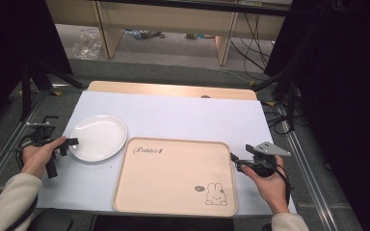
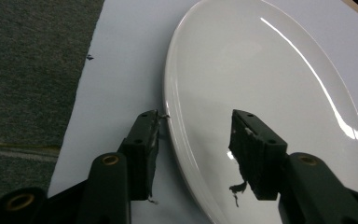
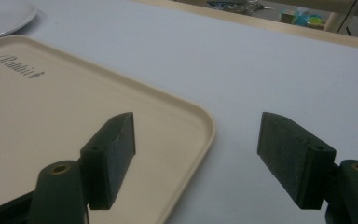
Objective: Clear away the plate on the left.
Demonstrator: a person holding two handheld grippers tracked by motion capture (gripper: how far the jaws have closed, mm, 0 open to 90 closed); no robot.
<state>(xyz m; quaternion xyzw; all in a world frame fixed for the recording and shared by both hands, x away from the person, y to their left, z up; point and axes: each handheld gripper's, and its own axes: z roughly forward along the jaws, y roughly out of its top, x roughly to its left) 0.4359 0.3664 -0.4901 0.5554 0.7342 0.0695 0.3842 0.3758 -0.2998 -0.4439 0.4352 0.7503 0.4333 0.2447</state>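
**Ann:** Between the jaws of the left gripper (image 2: 193,140) sits the near rim of the white plate (image 2: 270,88). One jaw is outside the rim over the tabletop (image 2: 121,70), the other is above the plate's inner surface. They stand about half apart with a gap on both sides, so nothing is clamped.

**Ben:** And from the high view?

**Ann:** Same story: the left gripper (image 1: 67,143) is at the plate's left edge, and the plate (image 1: 98,137) lies flat on the tabletop (image 1: 183,115), at its left side. Just beside the plate, to its right, is the beige tray (image 1: 173,173), with a rabbit drawing (image 1: 216,194) in its near right corner.

**Ben:** Right side?

**Ann:** The right gripper (image 3: 196,154) has its jaws wide apart and holds nothing. One jaw hangs over the tray's corner (image 3: 186,126), the other over bare tabletop beside it. In the high view the right gripper (image 1: 236,161) is at the tray's right edge, and the hand (image 1: 270,185) holds it low.
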